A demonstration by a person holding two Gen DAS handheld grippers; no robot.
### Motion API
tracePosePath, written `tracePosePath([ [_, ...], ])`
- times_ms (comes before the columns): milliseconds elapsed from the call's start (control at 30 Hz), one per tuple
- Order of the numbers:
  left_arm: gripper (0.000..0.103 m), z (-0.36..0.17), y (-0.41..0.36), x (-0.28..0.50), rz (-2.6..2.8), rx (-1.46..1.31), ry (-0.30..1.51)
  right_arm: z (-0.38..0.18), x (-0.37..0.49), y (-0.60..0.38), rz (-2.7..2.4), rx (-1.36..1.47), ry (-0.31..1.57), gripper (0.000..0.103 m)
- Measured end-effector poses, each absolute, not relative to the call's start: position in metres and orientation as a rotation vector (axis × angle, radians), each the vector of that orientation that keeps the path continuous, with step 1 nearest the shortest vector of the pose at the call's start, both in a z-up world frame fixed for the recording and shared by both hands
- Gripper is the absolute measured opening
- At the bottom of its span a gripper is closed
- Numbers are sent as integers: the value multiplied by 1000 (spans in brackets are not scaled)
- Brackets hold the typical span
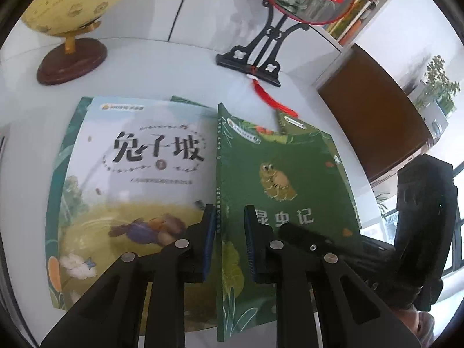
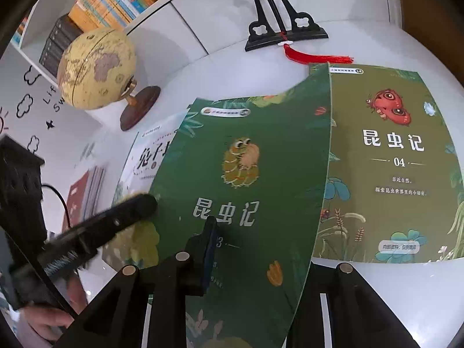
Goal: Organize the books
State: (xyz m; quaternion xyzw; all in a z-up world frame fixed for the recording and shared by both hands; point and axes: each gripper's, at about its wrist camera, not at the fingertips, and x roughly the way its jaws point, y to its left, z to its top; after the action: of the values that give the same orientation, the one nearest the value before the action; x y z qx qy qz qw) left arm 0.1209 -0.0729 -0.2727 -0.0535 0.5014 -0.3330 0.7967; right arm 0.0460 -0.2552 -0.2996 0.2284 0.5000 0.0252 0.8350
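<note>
A dark green insect book marked 03 (image 1: 290,179) (image 2: 232,159) is tilted up off the white table, spine edge raised. My left gripper (image 1: 229,211) is shut on that spine edge, one blue pad on each side. My right gripper (image 2: 236,232) is shut on the book's near edge: one finger (image 2: 208,246) lies on the cover, the other is hidden beneath it. A pale rabbit-hill book (image 1: 130,174) (image 2: 145,156) lies flat to the left. An olive insect book marked 04 (image 2: 391,159) lies flat on the right, partly under the lifted book.
A yellow globe (image 1: 78,0) (image 2: 95,69) on a wooden foot and a black fan stand (image 1: 252,58) with a red tassel (image 2: 316,56) stand behind the books. A shelf of books (image 2: 110,3) runs along the back. A brown cabinet (image 1: 377,116) stands right.
</note>
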Motion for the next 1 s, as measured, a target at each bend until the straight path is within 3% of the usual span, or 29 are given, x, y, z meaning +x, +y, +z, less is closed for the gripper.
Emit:
tracePosePath([
  [267,17,-278,-89,119,-704,-41,1122,-296,41,-259,50,485,1026,25],
  [333,26,-282,-92,120,-696,-35,1161,-292,41,-259,49,471,1014,25],
  [433,28,-284,-91,122,-688,-89,1185,-289,41,-262,67,483,995,25],
  [567,17,-280,-90,110,-692,-59,1099,-290,40,-264,63,483,997,25],
  [1000,13,-265,-98,100,-646,25,1044,-280,34,-270,51,484,975,16],
])
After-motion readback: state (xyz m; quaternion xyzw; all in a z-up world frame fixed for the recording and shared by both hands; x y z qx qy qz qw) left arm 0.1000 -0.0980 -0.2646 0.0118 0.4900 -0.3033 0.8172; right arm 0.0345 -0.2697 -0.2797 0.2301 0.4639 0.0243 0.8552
